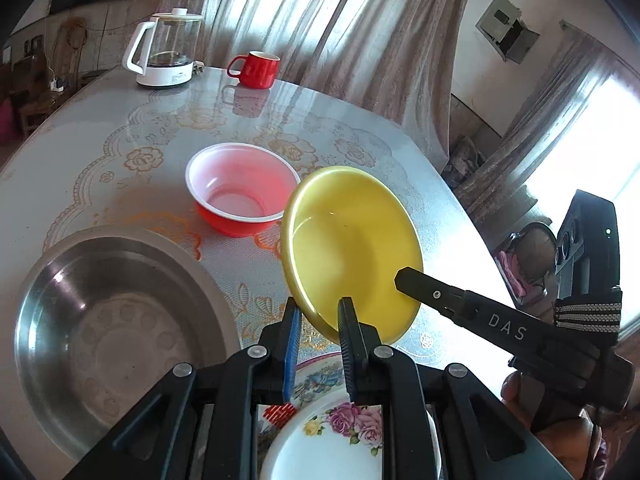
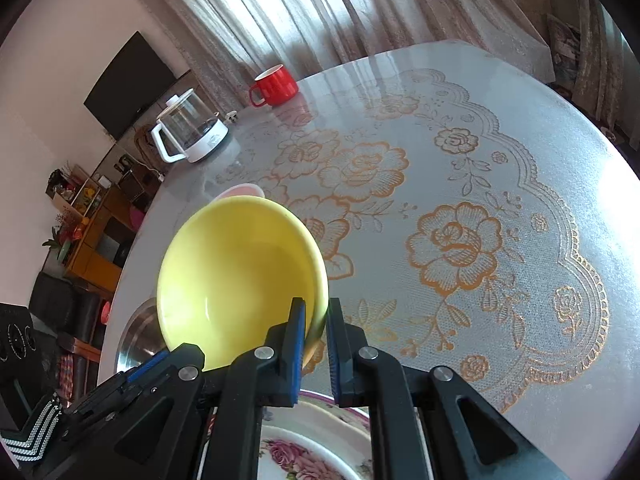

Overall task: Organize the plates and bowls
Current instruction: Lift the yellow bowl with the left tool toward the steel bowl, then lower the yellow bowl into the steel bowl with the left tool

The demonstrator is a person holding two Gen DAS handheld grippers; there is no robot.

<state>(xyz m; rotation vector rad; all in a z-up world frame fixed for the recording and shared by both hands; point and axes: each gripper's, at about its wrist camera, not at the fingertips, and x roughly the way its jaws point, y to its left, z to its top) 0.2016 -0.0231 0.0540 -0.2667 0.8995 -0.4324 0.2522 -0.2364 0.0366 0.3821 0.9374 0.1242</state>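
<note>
Yellow bowl (image 1: 352, 248) at centre frame, lifted and tilted, rim pinched by both the left gripper (image 1: 318, 312) and the right gripper (image 2: 316, 320), each closed on it. Below, at bottom edge, a floral plate (image 1: 320, 432); upper left of it, a red bowl (image 1: 240, 190) and steel basin (image 1: 108, 320). Probably mid-carry; next, likely lowered level into the red bowl, released gently.

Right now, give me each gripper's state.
Left gripper: shut on the yellow bowl rim.
Right gripper: shut on the same bowl's rim.
</note>
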